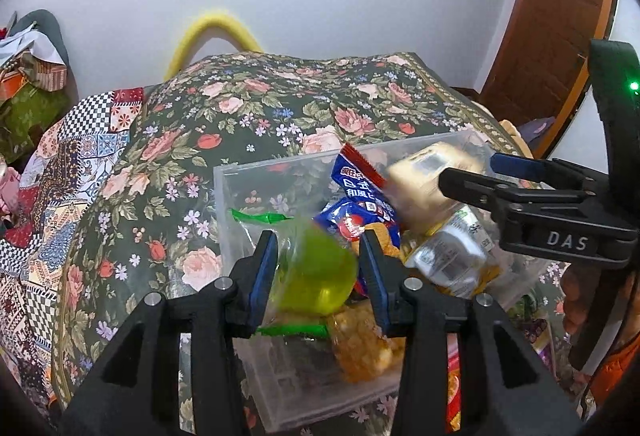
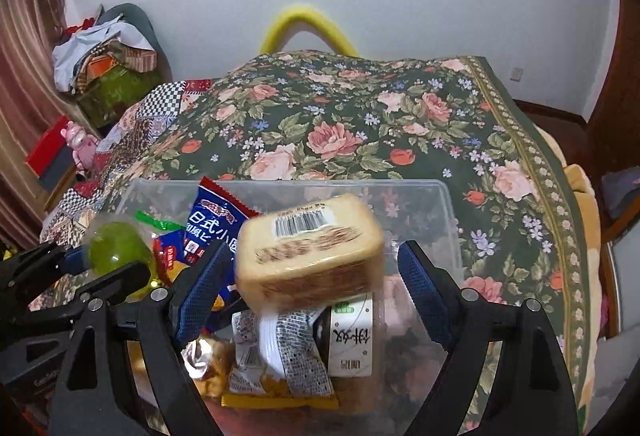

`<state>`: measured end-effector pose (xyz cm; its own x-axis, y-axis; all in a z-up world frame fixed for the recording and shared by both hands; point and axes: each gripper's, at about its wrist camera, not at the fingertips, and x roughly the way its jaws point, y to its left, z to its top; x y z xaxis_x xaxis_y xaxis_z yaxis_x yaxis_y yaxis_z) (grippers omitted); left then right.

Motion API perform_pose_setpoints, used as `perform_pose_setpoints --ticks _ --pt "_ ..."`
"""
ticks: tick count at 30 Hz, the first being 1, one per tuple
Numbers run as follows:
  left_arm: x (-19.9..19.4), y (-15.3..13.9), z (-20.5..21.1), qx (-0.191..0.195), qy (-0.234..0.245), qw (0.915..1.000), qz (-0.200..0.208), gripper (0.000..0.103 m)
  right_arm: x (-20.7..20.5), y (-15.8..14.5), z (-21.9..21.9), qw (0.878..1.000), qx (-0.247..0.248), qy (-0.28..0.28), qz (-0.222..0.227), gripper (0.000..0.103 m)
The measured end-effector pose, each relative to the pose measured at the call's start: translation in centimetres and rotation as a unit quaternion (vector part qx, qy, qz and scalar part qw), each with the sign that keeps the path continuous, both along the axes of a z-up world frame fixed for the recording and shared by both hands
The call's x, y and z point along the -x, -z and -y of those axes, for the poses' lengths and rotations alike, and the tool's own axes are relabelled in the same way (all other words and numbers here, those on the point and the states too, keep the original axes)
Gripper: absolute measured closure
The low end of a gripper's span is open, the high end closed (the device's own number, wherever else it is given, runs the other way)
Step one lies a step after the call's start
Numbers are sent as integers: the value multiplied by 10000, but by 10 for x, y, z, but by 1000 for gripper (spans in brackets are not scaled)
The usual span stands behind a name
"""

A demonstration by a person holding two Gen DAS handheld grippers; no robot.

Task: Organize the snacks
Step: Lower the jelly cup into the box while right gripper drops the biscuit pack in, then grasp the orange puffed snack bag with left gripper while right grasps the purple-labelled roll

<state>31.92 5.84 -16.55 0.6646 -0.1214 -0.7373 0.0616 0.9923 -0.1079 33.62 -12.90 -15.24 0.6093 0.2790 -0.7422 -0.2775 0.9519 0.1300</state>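
A clear plastic bin [image 1: 224, 195] sits on the floral bedspread and holds several snacks: a blue packet [image 1: 360, 191], orange puffs [image 1: 360, 348] and silver-yellow packets [image 1: 452, 260]. My left gripper [image 1: 320, 268] is over the bin's left part, its jaws apart on either side of a green jelly cup in a clear wrapper [image 1: 316, 276], blurred; whether they touch it is unclear. My right gripper [image 2: 312, 276] is open above the bin [image 2: 448, 203]. A wrapped bread slice [image 2: 308, 252] sits blurred between its fingers, clear of the right finger. The jelly cup [image 2: 116, 248] shows at left.
The bin rests on a bed with a dark floral cover [image 2: 360, 123]. A patchwork quilt [image 1: 60, 175] lies at left. Piled clothes and boxes [image 2: 104, 63] stand by the wall. A wooden door [image 1: 560, 15] is at right. More snack packets [image 1: 536, 328] lie right of the bin.
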Motion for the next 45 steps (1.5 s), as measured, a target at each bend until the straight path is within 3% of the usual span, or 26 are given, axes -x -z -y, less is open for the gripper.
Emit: perform_pose_setpoints --ticks 3,5,9,14,17,23,32,38,45 --pt "8 -10 -1 62 -26 10000 47 55 10 -12 3 9999 73 -11 139 19" --pt "14 -17 -2 71 -65 9999 85 45 16 -18 5 9997 84 -13 210 19" --pt "33 -35 0 76 -65 9998 179 39 37 -36 15 9994 -13 21 355 18" --pt "63 -48 6 79 -37 9997 215 21 68 -51 30 9985 -48 67 546 17" --pt "81 -50 13 130 8 9998 137 16 89 -57 41 9978 13 111 657 16" --pt "110 -43 33 196 141 9997 -77 15 125 -53 61 9975 61 178 680 16" --pt "144 -18 79 433 483 9967 -480 14 164 -19 81 9992 -61 238 319 16" --pt "143 7 106 314 559 9951 -759 14 180 0 82 9997 90 150 175 16" --pt "138 29 116 184 345 9968 -698 18 188 10 87 9998 133 63 106 16"
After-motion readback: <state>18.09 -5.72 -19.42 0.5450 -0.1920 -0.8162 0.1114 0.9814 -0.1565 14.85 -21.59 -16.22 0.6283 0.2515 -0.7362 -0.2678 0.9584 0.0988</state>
